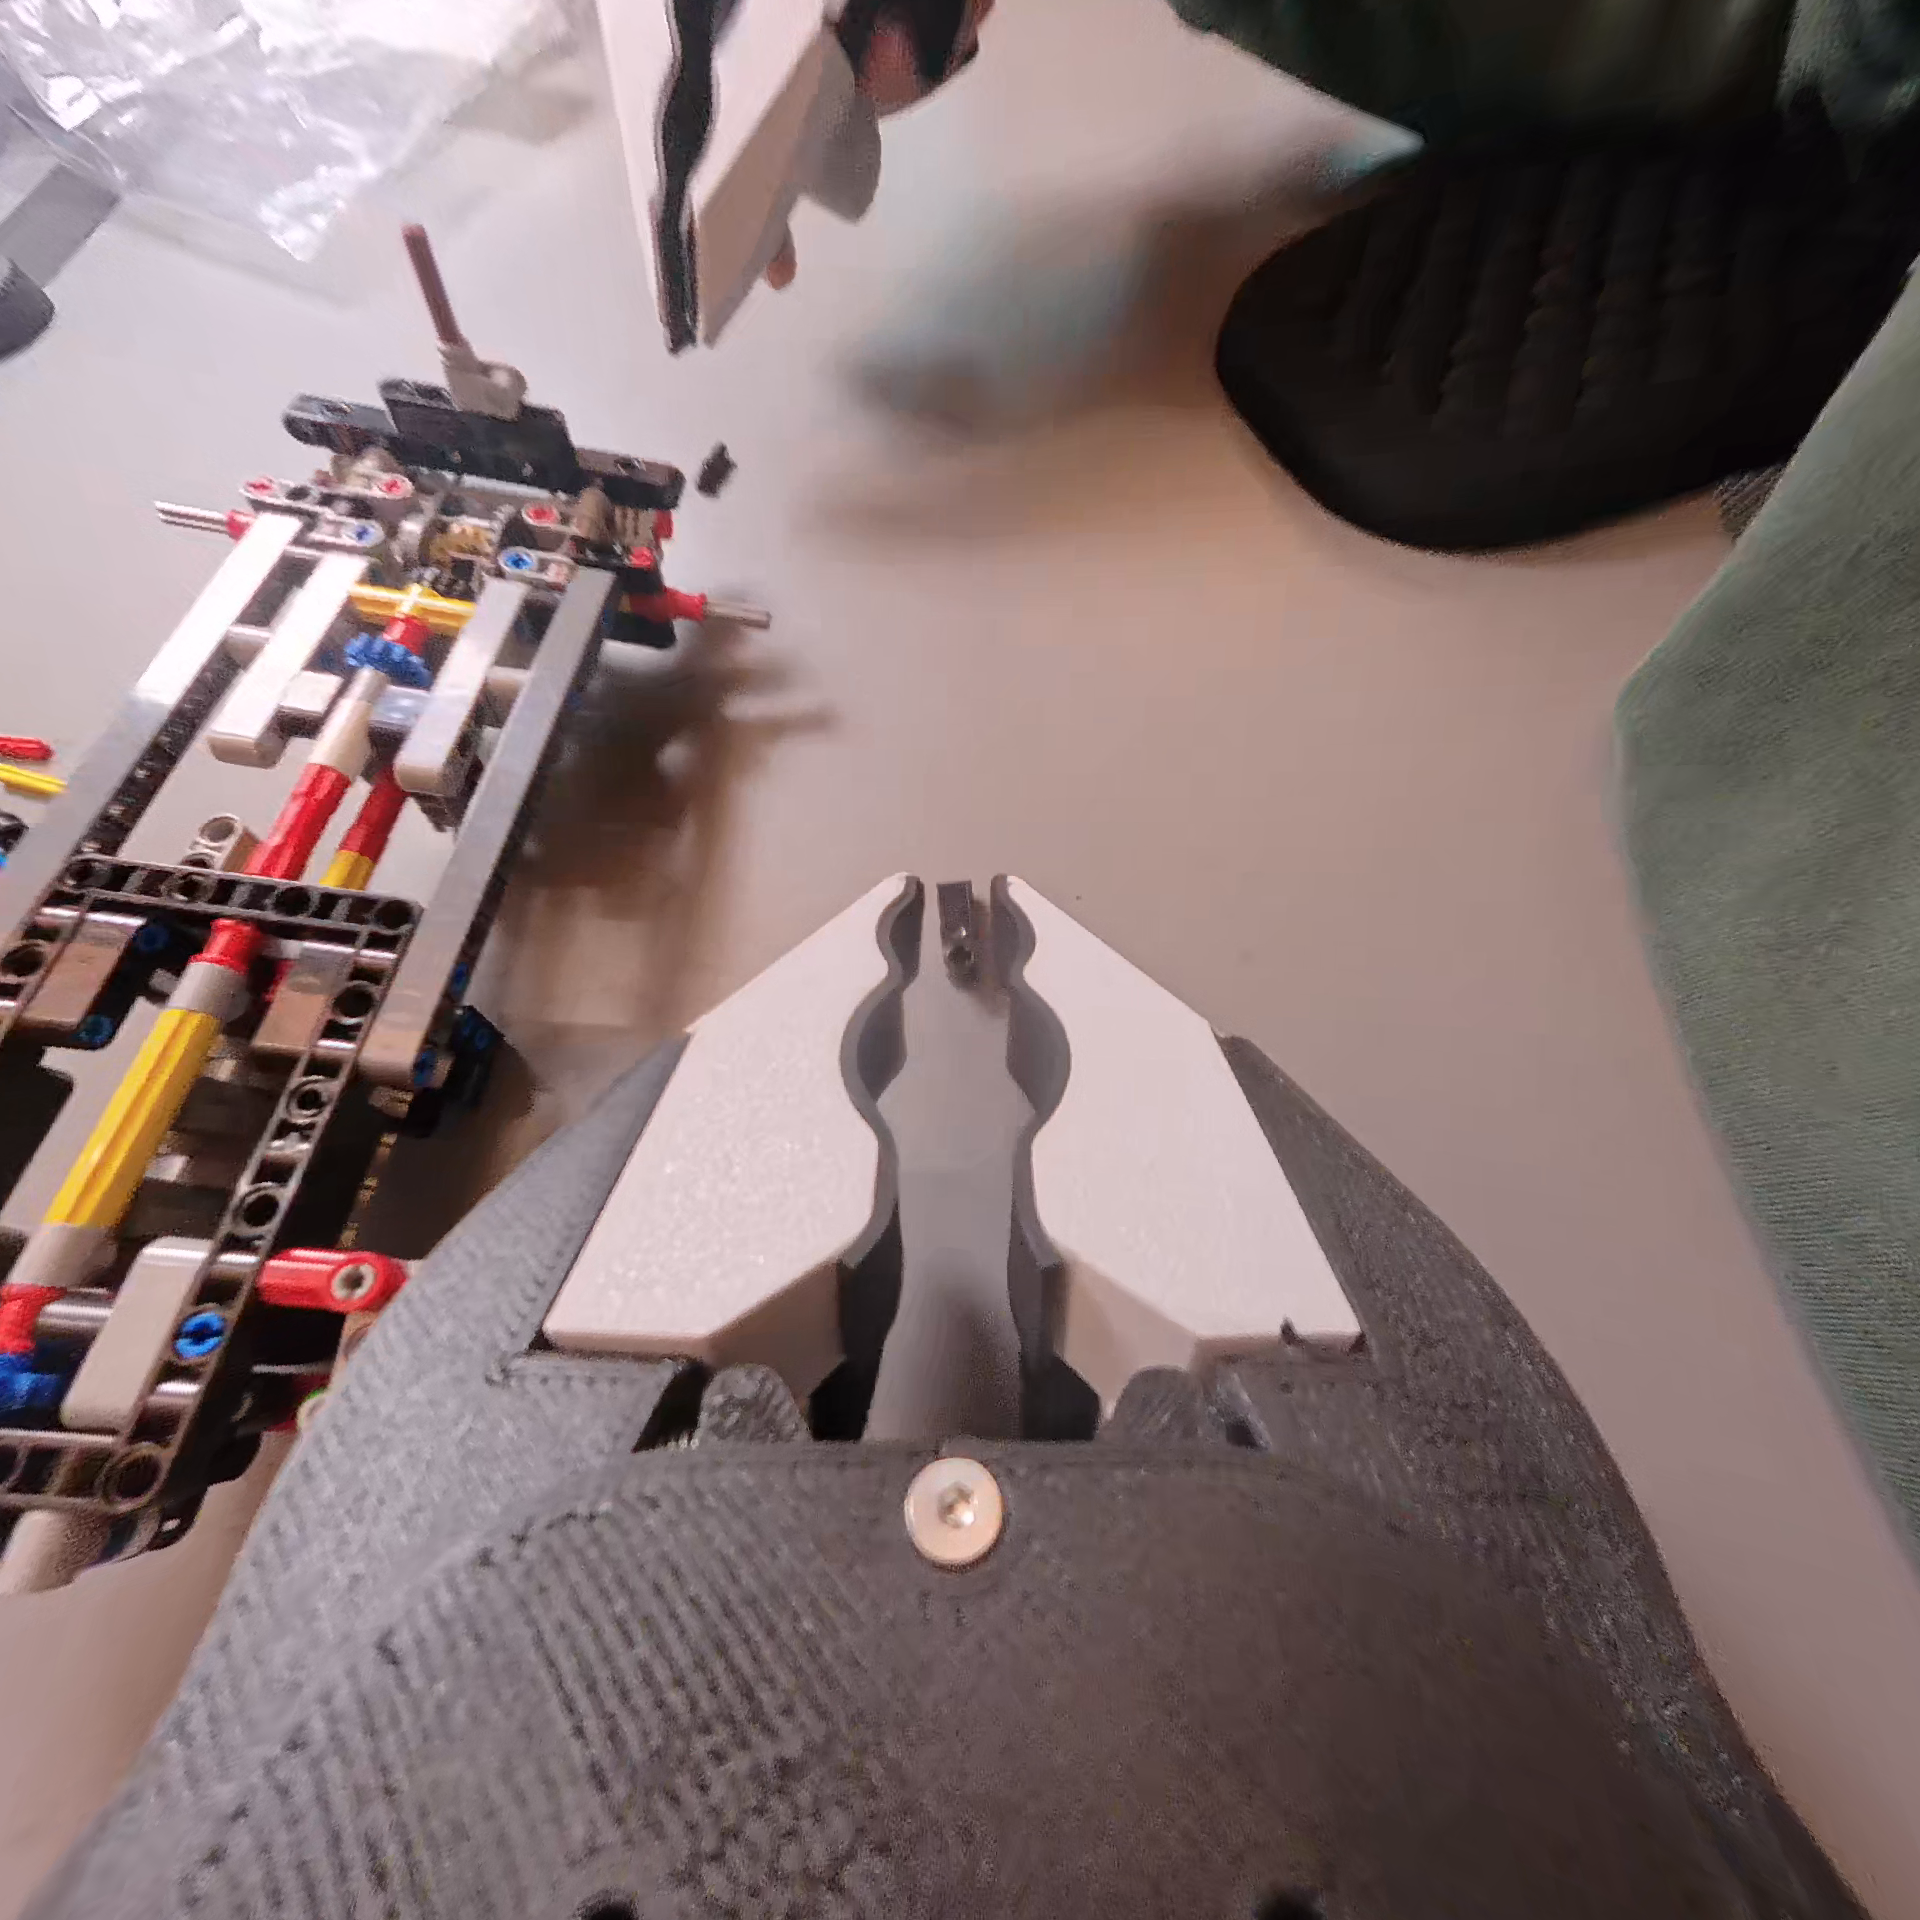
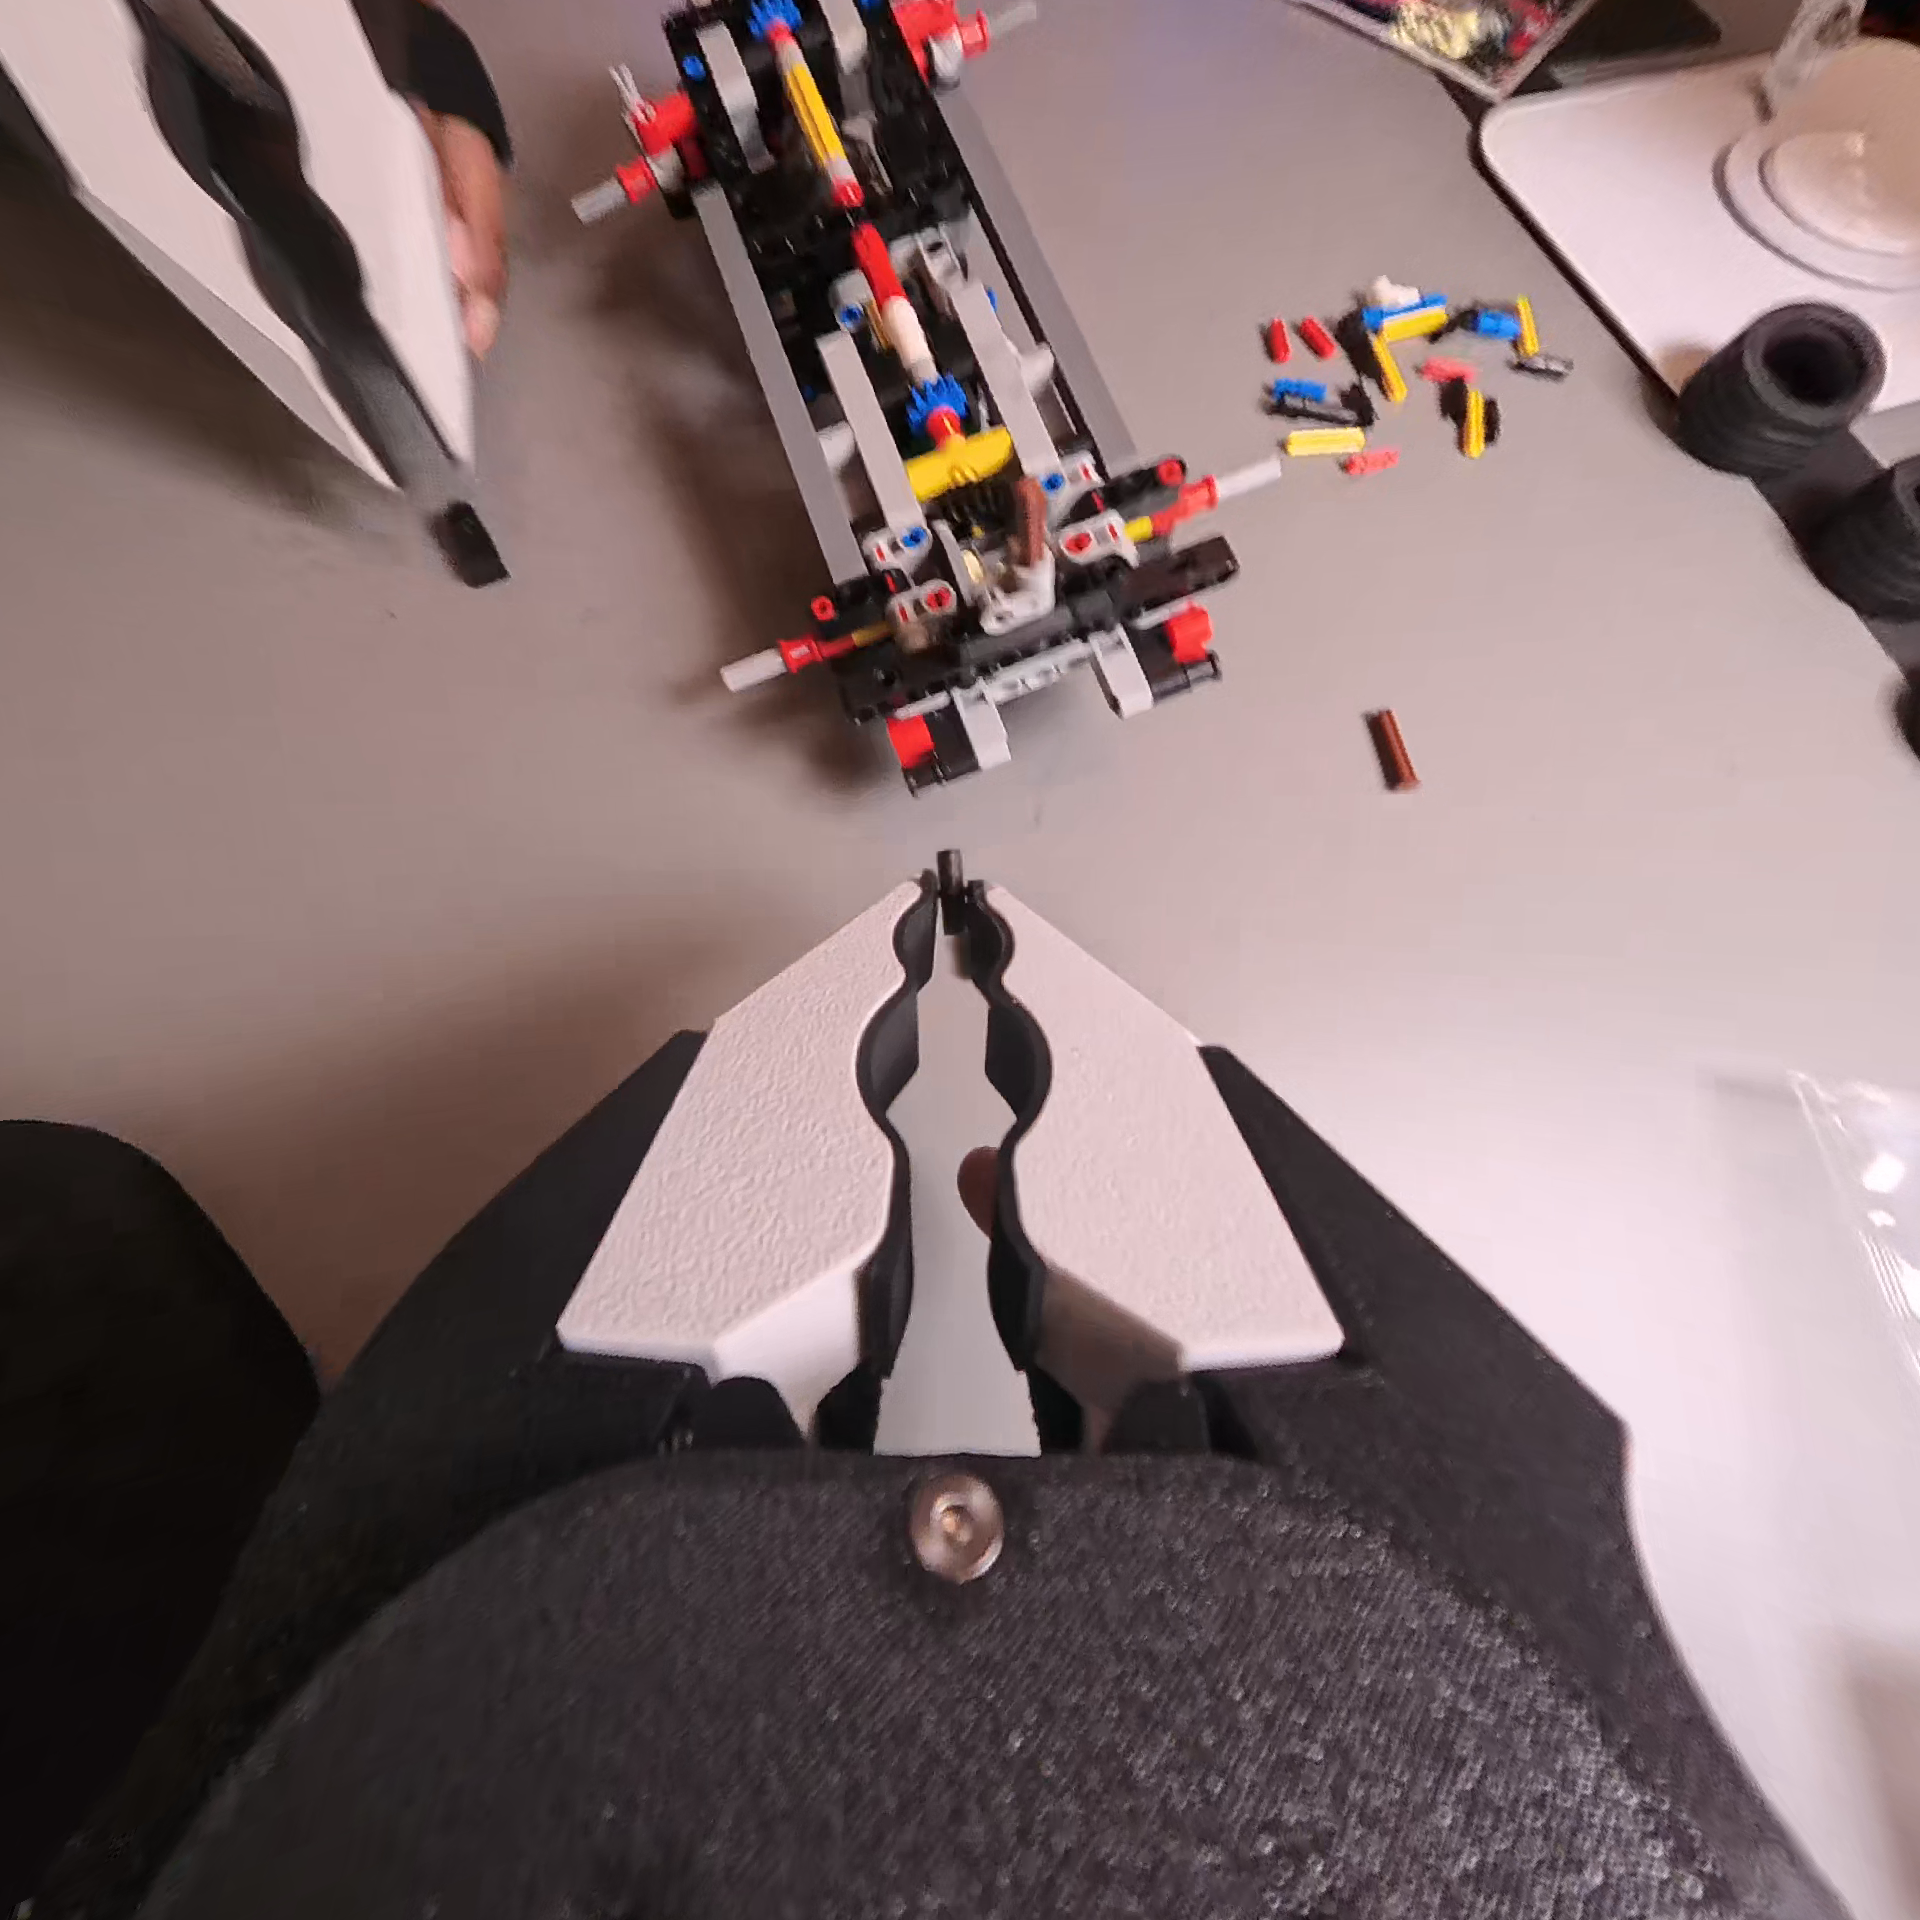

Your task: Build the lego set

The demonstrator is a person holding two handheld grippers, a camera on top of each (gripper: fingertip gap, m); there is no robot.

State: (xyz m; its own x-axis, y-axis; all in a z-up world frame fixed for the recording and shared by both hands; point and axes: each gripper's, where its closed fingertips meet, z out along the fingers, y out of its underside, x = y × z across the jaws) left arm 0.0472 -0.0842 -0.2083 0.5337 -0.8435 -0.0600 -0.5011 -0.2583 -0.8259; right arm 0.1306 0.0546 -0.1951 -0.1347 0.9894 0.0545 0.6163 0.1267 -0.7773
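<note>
The long Lego chassis (image 1: 312,748) of grey beams with red and yellow axles lies on the grey table, left of my left gripper (image 1: 956,894). The left gripper is shut on a small black piece (image 1: 956,935), held above the table. In the right wrist view the chassis (image 2: 935,416) lies straight ahead. My right gripper (image 2: 951,899) is shut on a small black pin (image 2: 949,873) just short of the chassis's near end. The left gripper (image 2: 436,488) shows at upper left with its black piece (image 2: 470,545). The right gripper (image 1: 717,208) shows blurred at the top of the left view.
Several small loose pieces (image 2: 1392,374) and a brown axle (image 2: 1392,750) lie right of the chassis. Black tyres (image 2: 1787,384) and a white tray (image 2: 1621,208) stand at the far right. Another small black piece (image 1: 715,468) shows by the chassis's far end. A clear plastic bag (image 1: 260,114) lies beyond it. The gap from one gripper's tips to the other's is roughly 15 cm. The brown axle (image 2: 1392,750) is about 12 cm from my right fingertips and 25 cm from my left.
</note>
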